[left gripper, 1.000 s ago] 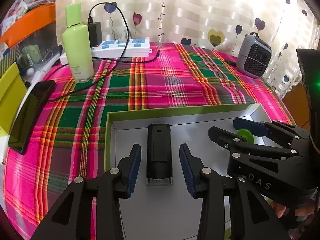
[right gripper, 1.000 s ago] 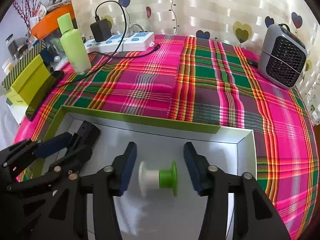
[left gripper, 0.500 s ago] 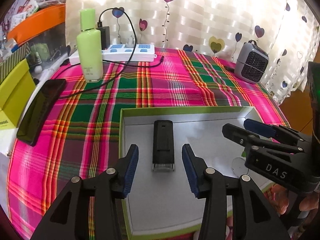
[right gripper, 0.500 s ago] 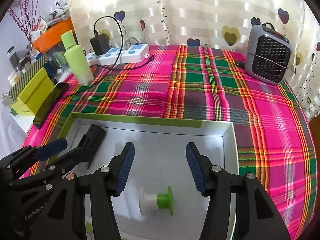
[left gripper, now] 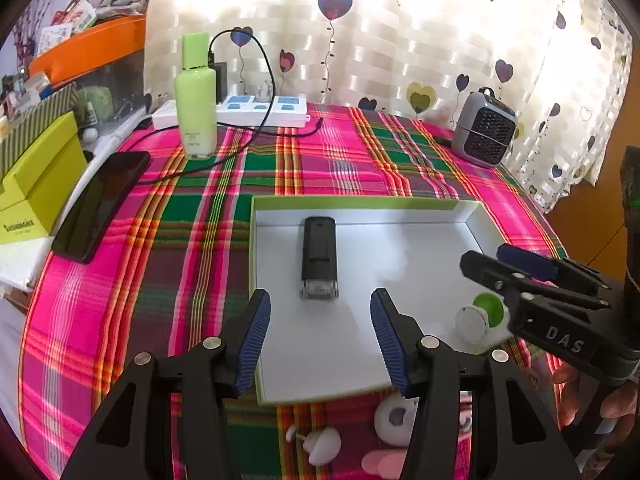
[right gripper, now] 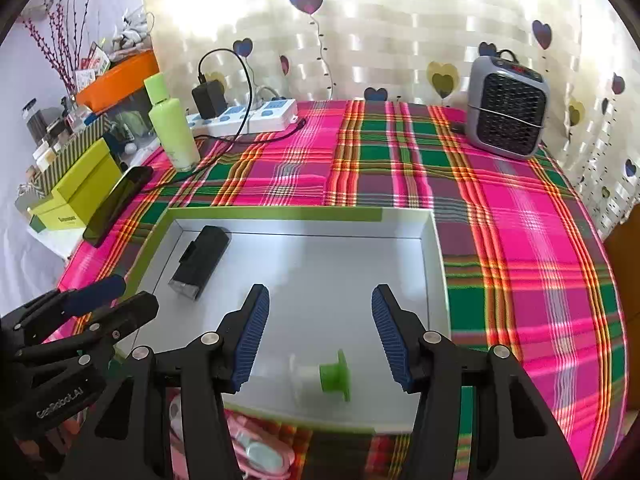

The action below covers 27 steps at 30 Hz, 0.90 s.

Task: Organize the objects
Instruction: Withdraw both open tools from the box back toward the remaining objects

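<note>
A shallow white box with a green rim (left gripper: 352, 199) (right gripper: 280, 213) lies on the plaid tablecloth. In it lie a black rectangular device (left gripper: 319, 257) (right gripper: 199, 260) and a white and green spool (left gripper: 479, 317) (right gripper: 322, 373) on its side. My left gripper (left gripper: 319, 334) is open and empty above the box's near edge, just behind the black device. My right gripper (right gripper: 320, 334) is open and empty above the spool. Each gripper shows in the other's view, the right one (left gripper: 520, 268) and the left one (right gripper: 116, 300).
A green bottle (left gripper: 195, 98), a power strip (left gripper: 256, 112) with a charger and cable, a black phone (left gripper: 102, 204), a yellow-green box (left gripper: 36, 172) and a grey heater (left gripper: 484, 130) stand around. Small white and pink items (left gripper: 360, 436) lie on the cloth in front of the box.
Both grippers have pulled back and up from the box. The black device and the spool stay lying in the box, now farther ahead of the open fingers.
</note>
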Each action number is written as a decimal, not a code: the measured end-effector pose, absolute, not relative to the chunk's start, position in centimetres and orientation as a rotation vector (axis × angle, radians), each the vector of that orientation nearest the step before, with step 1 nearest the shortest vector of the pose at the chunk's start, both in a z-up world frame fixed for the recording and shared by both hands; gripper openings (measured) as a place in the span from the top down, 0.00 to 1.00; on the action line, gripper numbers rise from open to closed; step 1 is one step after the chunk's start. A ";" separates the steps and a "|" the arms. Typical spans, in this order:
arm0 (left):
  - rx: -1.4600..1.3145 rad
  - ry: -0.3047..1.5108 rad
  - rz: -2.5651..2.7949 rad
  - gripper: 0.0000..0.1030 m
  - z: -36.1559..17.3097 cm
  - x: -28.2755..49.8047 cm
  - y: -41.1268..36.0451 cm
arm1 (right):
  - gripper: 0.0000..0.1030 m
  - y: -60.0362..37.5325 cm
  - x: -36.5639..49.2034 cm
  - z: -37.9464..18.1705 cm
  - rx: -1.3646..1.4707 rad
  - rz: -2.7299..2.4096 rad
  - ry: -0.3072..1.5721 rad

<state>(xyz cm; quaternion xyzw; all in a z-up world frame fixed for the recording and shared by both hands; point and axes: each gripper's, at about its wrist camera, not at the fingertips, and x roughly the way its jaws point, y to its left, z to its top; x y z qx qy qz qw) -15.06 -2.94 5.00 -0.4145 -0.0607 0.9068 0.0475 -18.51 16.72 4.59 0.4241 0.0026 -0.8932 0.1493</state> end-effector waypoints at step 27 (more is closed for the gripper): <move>-1.221 -0.227 2.708 0.50 4.1 -8.7 -3.0 | 0.47 19.9 -10.1 4.9 1.116 -2.589 -0.018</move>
